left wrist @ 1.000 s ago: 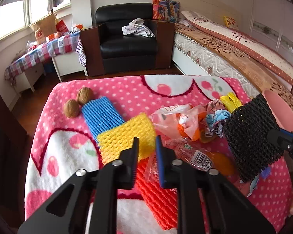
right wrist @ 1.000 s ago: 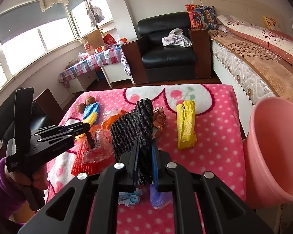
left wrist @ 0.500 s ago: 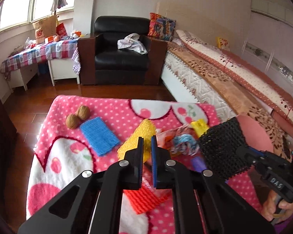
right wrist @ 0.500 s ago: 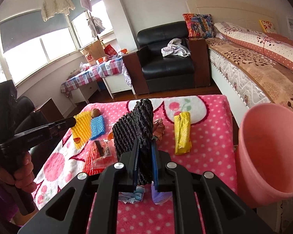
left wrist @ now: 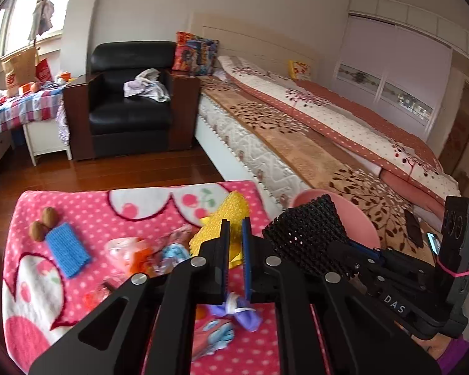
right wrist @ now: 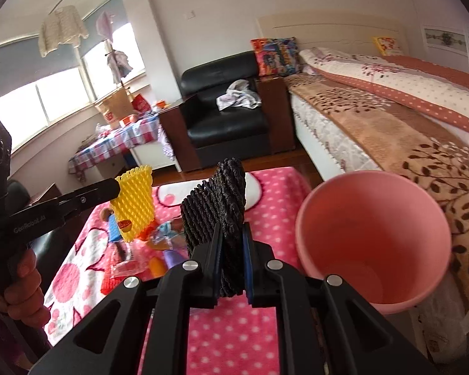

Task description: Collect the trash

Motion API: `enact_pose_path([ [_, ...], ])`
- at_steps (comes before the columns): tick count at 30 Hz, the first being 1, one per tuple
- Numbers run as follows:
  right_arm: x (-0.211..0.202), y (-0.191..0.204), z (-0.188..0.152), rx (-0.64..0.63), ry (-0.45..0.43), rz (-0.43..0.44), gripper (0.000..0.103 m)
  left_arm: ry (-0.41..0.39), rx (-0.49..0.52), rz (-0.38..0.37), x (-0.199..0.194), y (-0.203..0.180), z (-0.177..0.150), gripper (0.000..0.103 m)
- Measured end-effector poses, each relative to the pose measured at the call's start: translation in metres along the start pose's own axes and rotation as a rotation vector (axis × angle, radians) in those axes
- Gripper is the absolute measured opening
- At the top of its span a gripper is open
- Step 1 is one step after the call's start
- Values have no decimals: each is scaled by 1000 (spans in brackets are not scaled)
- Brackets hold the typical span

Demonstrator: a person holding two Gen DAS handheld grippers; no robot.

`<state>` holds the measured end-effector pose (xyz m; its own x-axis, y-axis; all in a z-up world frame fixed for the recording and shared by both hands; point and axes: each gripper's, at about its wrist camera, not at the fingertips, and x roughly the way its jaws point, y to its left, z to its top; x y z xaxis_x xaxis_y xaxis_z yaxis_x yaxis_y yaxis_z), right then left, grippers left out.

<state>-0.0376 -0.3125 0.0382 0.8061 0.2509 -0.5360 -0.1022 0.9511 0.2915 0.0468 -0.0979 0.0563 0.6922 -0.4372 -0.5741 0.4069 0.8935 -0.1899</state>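
My left gripper (left wrist: 234,222) is shut on a yellow foam net (left wrist: 226,214), which it holds up in the air above the pink blanket (left wrist: 115,215). In the right wrist view the yellow foam net (right wrist: 135,201) hangs from the left gripper (right wrist: 117,188) at the left. My right gripper (right wrist: 231,229) is shut on a black foam net (right wrist: 217,203), just left of the pink bin (right wrist: 359,218). In the left wrist view the black foam net (left wrist: 306,237) stands in front of the pink bin (left wrist: 361,223).
On the blanket lie a blue foam net (left wrist: 67,250), two walnuts (left wrist: 43,223), crumpled plastic wrappers (left wrist: 131,251) and a purple scrap (left wrist: 245,314). A bed (left wrist: 312,143) runs along the right. A black armchair (left wrist: 131,103) stands beyond on the wooden floor.
The left gripper closed on the yellow net, lifted it off the blanket and swung right. The right gripper carried the black net up and right, closer to the pink bin.
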Motion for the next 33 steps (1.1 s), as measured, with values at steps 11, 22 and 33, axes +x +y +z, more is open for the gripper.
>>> enact_pose_path([
  [11,-14,-69,6,79,-50,-172,11,32,78,-105,50,-66,5,7],
  [22,3,-125,0,125,-23,-270,11,95,86,-213,97,-107,8,7],
  [33,17,-149,-14,167,19,-297,12,155,132,-220,133,-131,-5,7],
])
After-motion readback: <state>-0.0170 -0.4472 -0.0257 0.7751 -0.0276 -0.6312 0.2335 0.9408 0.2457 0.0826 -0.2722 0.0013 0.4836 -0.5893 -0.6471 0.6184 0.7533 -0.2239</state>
